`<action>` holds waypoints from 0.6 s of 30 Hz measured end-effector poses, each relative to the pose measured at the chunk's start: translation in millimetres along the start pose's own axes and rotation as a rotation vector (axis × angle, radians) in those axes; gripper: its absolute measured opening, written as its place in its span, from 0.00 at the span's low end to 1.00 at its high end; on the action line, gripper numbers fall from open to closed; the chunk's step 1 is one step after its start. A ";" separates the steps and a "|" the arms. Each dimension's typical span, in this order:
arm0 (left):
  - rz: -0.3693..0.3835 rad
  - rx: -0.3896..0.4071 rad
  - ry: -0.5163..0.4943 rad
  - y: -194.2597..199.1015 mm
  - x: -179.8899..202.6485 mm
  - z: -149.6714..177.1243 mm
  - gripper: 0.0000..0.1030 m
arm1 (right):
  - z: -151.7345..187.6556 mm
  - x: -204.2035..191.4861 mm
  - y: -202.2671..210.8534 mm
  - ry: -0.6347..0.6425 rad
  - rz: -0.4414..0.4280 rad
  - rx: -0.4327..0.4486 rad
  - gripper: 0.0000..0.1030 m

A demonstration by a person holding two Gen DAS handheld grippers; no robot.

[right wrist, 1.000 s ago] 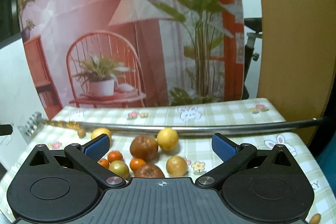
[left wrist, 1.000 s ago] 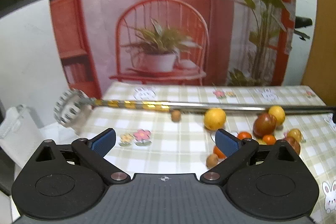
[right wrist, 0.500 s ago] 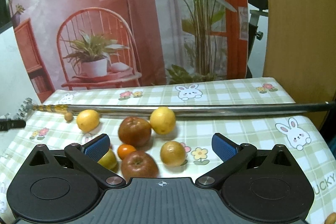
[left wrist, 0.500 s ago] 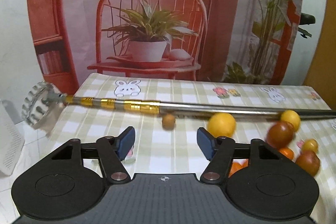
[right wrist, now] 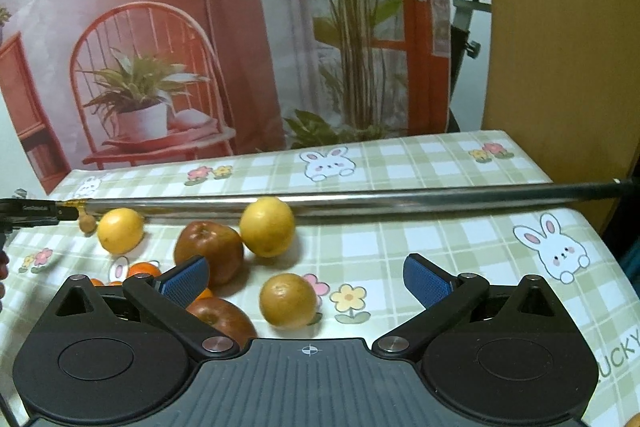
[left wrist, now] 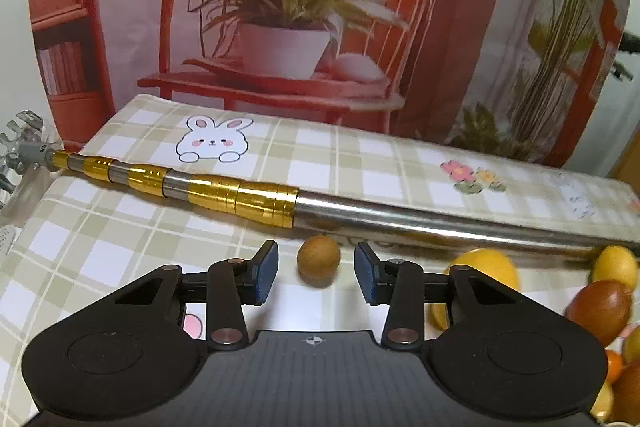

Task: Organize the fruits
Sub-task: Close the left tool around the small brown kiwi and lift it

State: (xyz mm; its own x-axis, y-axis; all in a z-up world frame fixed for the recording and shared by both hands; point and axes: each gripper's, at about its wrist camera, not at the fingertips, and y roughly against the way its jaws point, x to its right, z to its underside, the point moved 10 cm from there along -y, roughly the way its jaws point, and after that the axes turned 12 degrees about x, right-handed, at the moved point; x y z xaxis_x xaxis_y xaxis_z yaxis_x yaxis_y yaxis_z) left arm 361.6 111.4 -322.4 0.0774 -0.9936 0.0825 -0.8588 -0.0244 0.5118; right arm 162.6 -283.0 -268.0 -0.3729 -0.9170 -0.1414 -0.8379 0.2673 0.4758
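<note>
A small round brown fruit (left wrist: 318, 260) lies on the checked tablecloth just in front of a metal pole. My left gripper (left wrist: 316, 273) has this fruit between its blue pads; the jaws are closing, with a gap left on both sides. To its right are a yellow citrus (left wrist: 486, 265) and a dark red apple (left wrist: 598, 303). My right gripper (right wrist: 306, 277) stands open over the fruit pile: a yellow-brown orange (right wrist: 288, 300) lies between its fingers without touching them, a red apple (right wrist: 222, 319) sits under the left finger, and a lemon (right wrist: 267, 227) and a dark apple (right wrist: 209, 251) lie beyond.
A long steel pole (right wrist: 400, 201) with gold bands (left wrist: 240, 197) lies across the table behind the fruit. Small oranges (right wrist: 144, 270) and another lemon (right wrist: 120, 230) sit on the left. A printed backdrop hangs behind the table, and a wooden panel (right wrist: 560, 47) stands at the right.
My left gripper came forward and down to the small brown fruit, and its jaws narrowed around it. My right gripper sank closer to the fruit pile, still open.
</note>
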 end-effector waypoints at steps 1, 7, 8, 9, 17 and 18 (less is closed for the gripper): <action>-0.002 -0.002 -0.005 -1.1 -0.2 0.6 0.40 | 1.6 2.3 -1.0 -0.005 0.003 -0.003 1.00; -0.006 -0.008 -0.025 -10.7 2.6 0.3 0.35 | 5.5 8.2 -5.2 -0.030 0.004 -0.009 1.00; -0.007 -0.011 -0.028 -11.7 2.7 0.8 0.31 | 5.8 7.4 -5.5 -0.028 0.002 -0.009 1.00; -0.002 -0.015 -0.031 -12.5 3.5 1.7 0.27 | 6.2 6.3 -6.0 -0.027 -0.001 -0.010 1.00; 0.031 -0.010 -0.051 0.6 7.1 3.2 0.27 | 8.1 5.0 -6.7 -0.044 -0.006 -0.018 1.00; 0.038 -0.009 -0.051 4.5 7.9 3.3 0.27 | 8.6 5.1 -6.6 -0.047 -0.006 -0.019 1.00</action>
State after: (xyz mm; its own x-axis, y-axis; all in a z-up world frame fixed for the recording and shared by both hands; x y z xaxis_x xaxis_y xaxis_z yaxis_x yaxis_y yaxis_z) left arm 356.6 103.0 -322.3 0.0186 -0.9981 0.0586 -0.8562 0.0143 0.5165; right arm 162.9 -287.0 -279.3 -0.3866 -0.9034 -0.1852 -0.8326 0.2556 0.4914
